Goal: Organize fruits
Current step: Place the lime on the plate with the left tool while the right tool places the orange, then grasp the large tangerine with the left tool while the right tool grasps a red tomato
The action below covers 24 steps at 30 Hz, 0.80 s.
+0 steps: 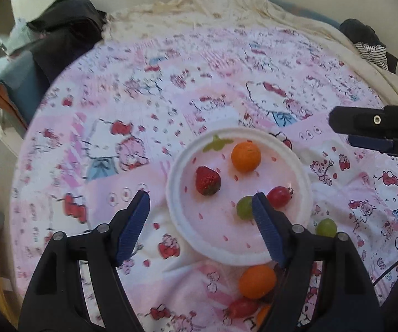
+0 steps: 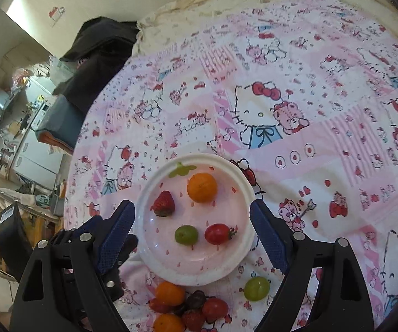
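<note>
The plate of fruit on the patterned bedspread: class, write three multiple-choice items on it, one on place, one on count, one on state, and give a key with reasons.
1. Where does the lone green grape off the plate lie?
A. on the bedspread just beyond the plate's near rim
B. against the black garment
C. on top of the orange

2. How many fruits lie on the plate?
A. two
B. four
C. six

3. How does the right hand-held gripper stand?
A. shut on the strawberry
B. shut on the plate rim
C. open, holding nothing

Key: 1 A, it rests on cloth beside the rim; 2 B, orange, strawberry, green grape, cherry tomato; 3 C, its blue pads stand wide apart, nothing between them.
</note>
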Motion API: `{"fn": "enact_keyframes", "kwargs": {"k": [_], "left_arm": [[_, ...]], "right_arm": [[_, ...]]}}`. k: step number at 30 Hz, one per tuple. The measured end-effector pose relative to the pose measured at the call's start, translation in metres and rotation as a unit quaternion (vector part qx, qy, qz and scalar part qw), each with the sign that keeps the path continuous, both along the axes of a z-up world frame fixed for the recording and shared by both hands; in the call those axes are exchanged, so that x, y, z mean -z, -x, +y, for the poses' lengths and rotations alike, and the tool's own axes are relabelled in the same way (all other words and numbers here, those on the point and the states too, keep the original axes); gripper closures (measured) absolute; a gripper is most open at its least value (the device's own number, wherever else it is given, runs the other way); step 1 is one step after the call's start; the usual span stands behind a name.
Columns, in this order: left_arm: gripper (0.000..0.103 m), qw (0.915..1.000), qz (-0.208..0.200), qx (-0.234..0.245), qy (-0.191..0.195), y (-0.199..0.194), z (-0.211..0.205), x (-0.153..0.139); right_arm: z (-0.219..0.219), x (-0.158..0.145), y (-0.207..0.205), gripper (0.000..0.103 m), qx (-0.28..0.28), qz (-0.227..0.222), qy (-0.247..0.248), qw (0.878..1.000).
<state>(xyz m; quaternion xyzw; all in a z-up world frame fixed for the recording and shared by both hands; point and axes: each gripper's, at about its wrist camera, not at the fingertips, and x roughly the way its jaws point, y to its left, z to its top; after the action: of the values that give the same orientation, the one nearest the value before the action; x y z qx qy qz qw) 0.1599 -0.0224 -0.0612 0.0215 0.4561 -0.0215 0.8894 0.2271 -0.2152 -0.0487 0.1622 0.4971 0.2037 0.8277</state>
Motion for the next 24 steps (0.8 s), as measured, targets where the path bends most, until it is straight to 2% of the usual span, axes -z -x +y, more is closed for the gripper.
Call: {"fn": "enact_keyframes", "kwargs": {"k": [5, 13, 24], "left_arm": [[0.030, 0.9998, -0.020, -0.008, -0.003, 0.024, 0.005, -0.020], [0.030, 0.9988, -0.033, -0.030, 0.018, 0.058, 0.013, -0.039], [0.030, 0.9959, -0.039, -0.072, 0.039, 0.092, 0.028, -0.046]], "right_arm": [[-0.012, -0.017, 0.016, 0.015, 0.010, -0.017, -0.007, 1.000], [-0.028, -0.028, 0.050, 0.015, 0.023, -0.029, -0.003, 0.999], [-0.042, -0.028, 0.090, 0.015, 0.042, -0.023, -0.012, 0.999]]}}
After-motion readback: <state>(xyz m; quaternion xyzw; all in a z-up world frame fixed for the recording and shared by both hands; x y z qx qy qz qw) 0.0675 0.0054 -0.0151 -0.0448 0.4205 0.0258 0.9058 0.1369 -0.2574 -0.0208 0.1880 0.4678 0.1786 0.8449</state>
